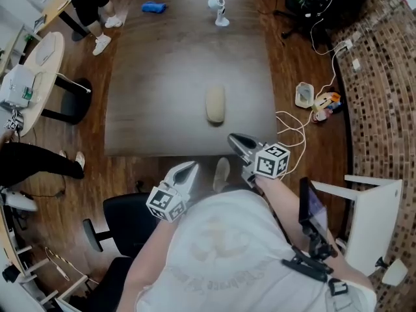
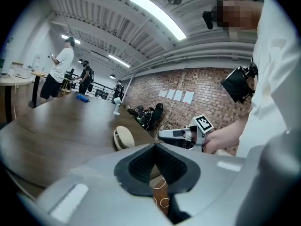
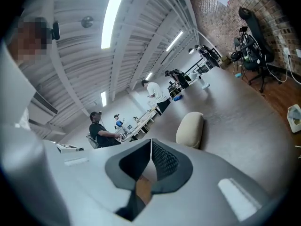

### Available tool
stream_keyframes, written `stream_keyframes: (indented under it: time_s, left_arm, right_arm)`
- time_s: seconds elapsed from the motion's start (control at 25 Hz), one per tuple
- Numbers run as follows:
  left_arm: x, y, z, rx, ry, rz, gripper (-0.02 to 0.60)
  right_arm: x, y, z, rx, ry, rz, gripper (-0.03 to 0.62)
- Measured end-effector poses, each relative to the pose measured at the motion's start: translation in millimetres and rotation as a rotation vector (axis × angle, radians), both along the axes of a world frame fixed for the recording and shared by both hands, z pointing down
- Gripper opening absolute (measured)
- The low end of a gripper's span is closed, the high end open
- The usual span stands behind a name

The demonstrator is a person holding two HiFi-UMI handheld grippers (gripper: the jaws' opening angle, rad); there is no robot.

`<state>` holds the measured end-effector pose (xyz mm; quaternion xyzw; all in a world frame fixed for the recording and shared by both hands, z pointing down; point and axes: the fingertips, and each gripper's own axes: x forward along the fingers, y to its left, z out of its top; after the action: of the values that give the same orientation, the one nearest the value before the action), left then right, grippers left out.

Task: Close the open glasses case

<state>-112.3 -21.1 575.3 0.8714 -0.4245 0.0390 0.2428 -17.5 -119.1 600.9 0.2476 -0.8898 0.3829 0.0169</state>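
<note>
The beige glasses case lies on the brown table, a little back from its near edge, with its lid down; a seam shows along its side. It also appears as the case in the left gripper view and the case in the right gripper view. My left gripper hangs off the table's near edge, over the floor, jaws shut and empty. My right gripper is at the table's near edge, right of and short of the case, jaws shut with nothing between them. Neither gripper touches the case.
A white desk camera and a blue object stand at the table's far end. A black chair is at my left, a white chair at my right. Cables lie on the floor right of the table. People stand at the far left.
</note>
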Motion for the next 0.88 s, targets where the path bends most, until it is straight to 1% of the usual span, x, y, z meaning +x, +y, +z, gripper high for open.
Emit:
stream_keyframes:
  time_s: [0.24, 0.36, 0.48, 0.68, 0.88]
  left_arm:
    - [10, 38, 3, 0.011, 0.026, 0.005, 0.005]
    - [17, 57, 5, 0.019, 0.043, 0.01, 0.005]
    - [27, 73, 8, 0.026, 0.051, 0.023, 0.005]
    - [33, 91, 5, 0.045, 0.057, 0.029, 0.005]
    - [27, 103, 0, 0.06, 0.058, -0.019, 0.005]
  right_arm:
    - [12, 70, -11, 0.041, 0.032, -0.032, 0.014]
    - [17, 102, -12, 0.071, 0.08, -0.067, 0.014]
    - [25, 128, -9, 0.084, 0.12, -0.078, 0.014]
    - [33, 157, -4, 0.097, 0.155, -0.097, 0.014]
    - [27, 170, -4, 0.118, 0.177, -0.136, 0.014]
